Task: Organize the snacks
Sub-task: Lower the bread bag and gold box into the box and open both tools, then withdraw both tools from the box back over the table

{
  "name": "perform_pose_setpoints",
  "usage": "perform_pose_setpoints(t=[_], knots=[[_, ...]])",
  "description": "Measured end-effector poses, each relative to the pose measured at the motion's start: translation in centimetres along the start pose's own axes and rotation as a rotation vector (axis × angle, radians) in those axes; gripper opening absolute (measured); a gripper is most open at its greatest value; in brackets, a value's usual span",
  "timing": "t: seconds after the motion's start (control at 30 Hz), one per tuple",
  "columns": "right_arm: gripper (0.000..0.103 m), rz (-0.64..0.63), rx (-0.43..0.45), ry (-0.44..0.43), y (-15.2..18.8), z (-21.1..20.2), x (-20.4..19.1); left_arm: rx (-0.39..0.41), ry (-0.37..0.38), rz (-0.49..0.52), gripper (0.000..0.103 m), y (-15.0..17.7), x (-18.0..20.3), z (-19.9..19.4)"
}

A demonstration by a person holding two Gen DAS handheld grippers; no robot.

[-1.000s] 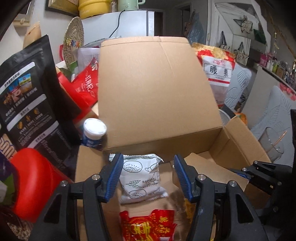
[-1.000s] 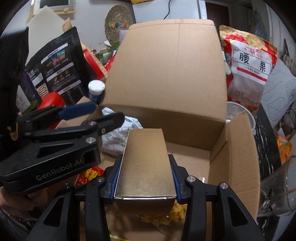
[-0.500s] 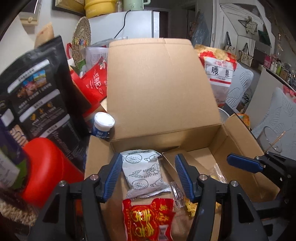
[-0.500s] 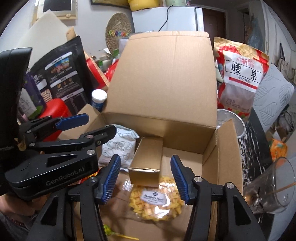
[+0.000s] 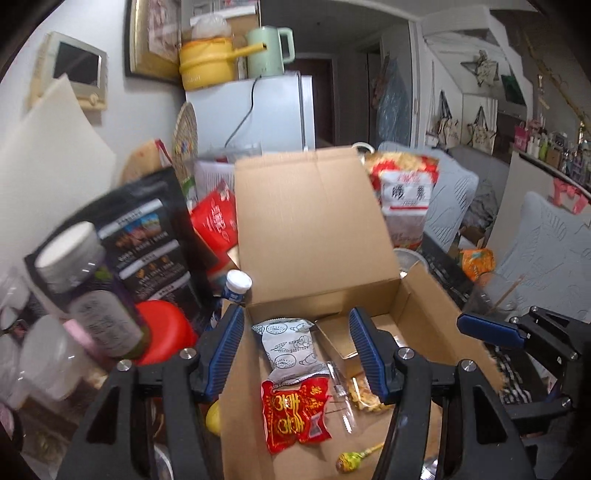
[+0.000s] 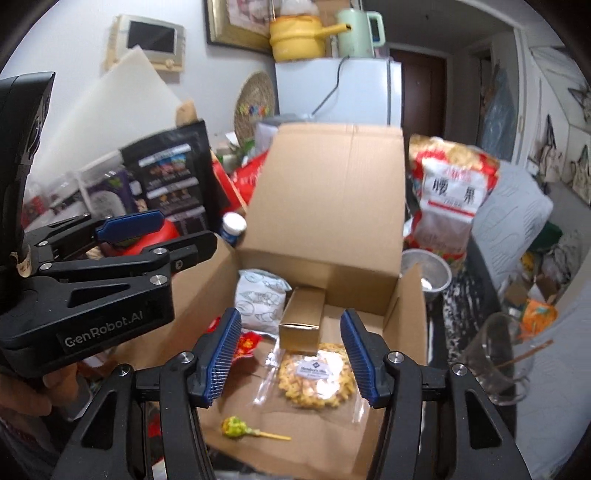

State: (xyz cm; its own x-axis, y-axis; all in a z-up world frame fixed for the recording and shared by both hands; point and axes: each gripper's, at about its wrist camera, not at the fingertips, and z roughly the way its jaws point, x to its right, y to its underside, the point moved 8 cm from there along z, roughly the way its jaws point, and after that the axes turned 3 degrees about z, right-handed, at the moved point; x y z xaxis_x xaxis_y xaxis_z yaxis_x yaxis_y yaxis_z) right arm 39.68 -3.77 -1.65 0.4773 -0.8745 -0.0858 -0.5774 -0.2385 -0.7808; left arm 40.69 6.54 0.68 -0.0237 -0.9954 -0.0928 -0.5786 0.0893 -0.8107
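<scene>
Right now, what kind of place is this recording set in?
Most likely a lived-in home, a kitchen or dining corner: a white fridge topped with a yellow pot and kettle, and tote bags hung on the wall.

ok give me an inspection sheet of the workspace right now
surface: mostly hidden under packets and jars.
job's things: open box holds a white packet, gold carton, red packet, clear bag of yellow snacks and lollipop.
clutter: black bag, cashew bag, red lid, glass, metal bowl.
grippers: left gripper and right gripper open, empty, above the box.
cables: one down the fridge.
surroundings: kettle and yellow pot on the fridge.
</scene>
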Motion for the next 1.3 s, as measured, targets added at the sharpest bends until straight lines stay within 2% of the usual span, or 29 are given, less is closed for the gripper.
perform_pose_setpoints(t=[0.4, 0.47, 0.5, 0.53, 0.6, 0.77, 0.87, 1.2, 1.3], knots=[[0.059, -0.037, 0.084, 0.017, 1.3, -8.2, -2.5, 0.08, 0.027, -0.005, 0.059, 1.3, 1.0, -8.7], [0.061, -0.045, 0.095, 0.018, 1.8, -9.2, -3.0, 0.087, 0.031, -0.002, 0.068, 1.9, 1.1, -10.0], [0.062, -0.048, 0.1, 0.02, 2.0, -9.7, -3.2, 0.094, 0.035, -0.001, 0.079, 2.1, 1.2, -10.5], [0.062, -0.051, 0.104, 0.021, 2.3, -10.1, -3.5, 0.105, 0.041, -0.001, 0.083, 2.4, 1.2, -11.0], [0.067, -0.056, 0.107, 0.021, 3.2, -10.9, -4.0, 0.123, 0.051, 0.004, 0.083, 3.0, 1.3, -12.1], [0.069, -0.039, 0.097, 0.022, 5.0, -11.7, -4.7, 0.105, 0.079, 0.023, 0.084, 5.0, 1.7, -13.6], [0.073, -0.024, 0.097, 0.011, 6.2, -12.3, -5.3, 0.096, 0.089, 0.028, 0.084, 6.2, 1.7, -14.3], [0.075, -0.021, 0.08, 0.022, 10.6, -12.2, -7.2, 0.027, 0.132, 0.034, 0.084, 11.6, 1.7, -14.8], [0.075, -0.017, 0.076, 0.034, 12.0, -11.8, -7.7, 0.015, 0.119, 0.032, 0.084, 13.1, 1.2, -14.8]])
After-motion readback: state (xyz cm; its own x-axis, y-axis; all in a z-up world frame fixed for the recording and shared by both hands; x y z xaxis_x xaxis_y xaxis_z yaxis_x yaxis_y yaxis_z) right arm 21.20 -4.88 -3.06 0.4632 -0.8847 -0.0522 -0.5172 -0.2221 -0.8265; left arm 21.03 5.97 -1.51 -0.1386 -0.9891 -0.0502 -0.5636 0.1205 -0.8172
